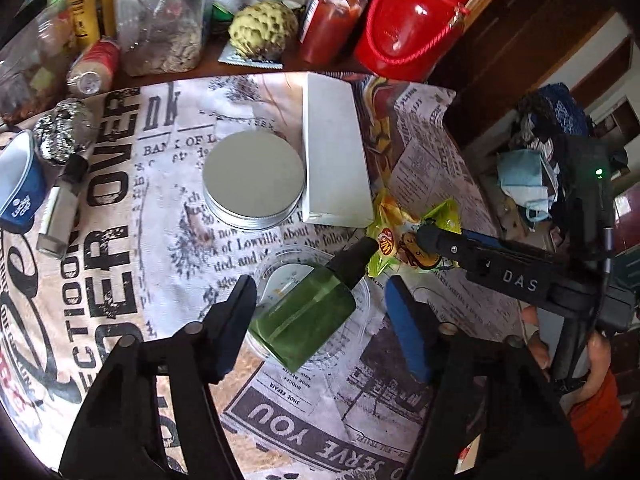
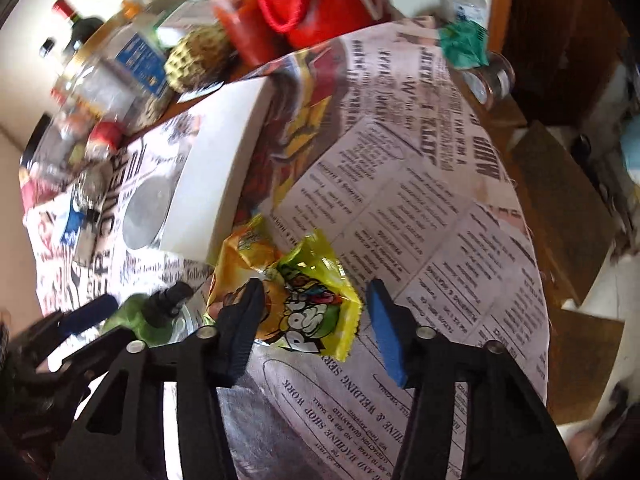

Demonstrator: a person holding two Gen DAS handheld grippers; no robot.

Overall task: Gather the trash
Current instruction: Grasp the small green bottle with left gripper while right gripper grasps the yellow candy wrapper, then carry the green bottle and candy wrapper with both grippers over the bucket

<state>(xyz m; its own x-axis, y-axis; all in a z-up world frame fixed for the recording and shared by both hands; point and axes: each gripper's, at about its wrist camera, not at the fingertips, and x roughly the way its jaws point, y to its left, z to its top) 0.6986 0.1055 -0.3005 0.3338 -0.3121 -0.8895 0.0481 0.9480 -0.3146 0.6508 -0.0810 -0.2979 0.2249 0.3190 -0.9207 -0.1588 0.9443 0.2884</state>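
Newsprint tablecloth [image 1: 120, 200], left gripper [image 1: 320, 304] open around green bottle [image 1: 308, 316] — right gripper [image 2: 316, 308] open around snack wrapper [image 2: 304, 304]

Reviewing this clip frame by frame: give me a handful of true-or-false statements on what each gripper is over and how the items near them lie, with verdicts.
1. The green bottle lies on its side between the left gripper's fingers. True.
2. The right gripper straddles the yellow snack wrapper. True.
3. The round metal tin stands open with its lid off. False: its lid is on.
4. The white box lies right beside the tin. True.
5. The green bottle rests directly on the newspaper-print cloth. False: it lies over a clear plastic lid.
6. The right gripper has the wrapper clamped. False: its blue pad stands clear of the wrapper.
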